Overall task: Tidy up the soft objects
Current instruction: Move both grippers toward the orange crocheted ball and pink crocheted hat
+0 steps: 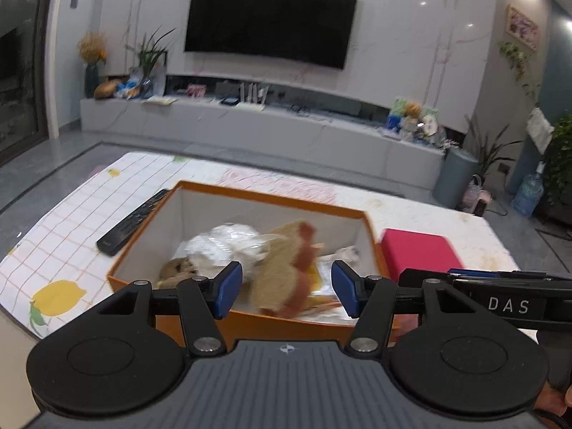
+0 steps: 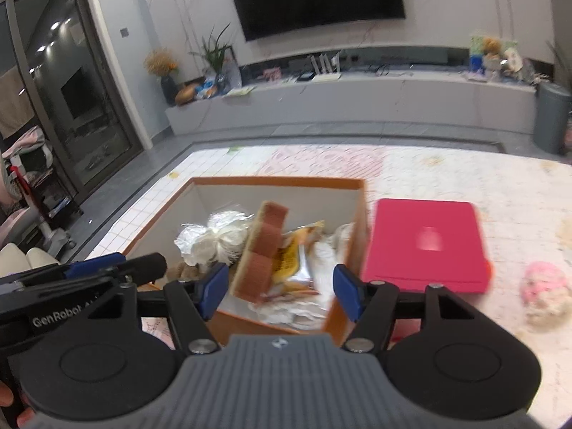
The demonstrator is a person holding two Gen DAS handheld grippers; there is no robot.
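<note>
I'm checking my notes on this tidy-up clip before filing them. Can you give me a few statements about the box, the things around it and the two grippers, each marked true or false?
1. The orange box already holds several soft items. True.
2. The pink fluffy item lies inside the box. False: it lies on the table, beyond the red case.
3. The left gripper grips the tan sponge. False: its fingers stand open, clear of the sponge.
4. A black remote lies beside the box. True.
5. The right gripper is open. True.
</note>
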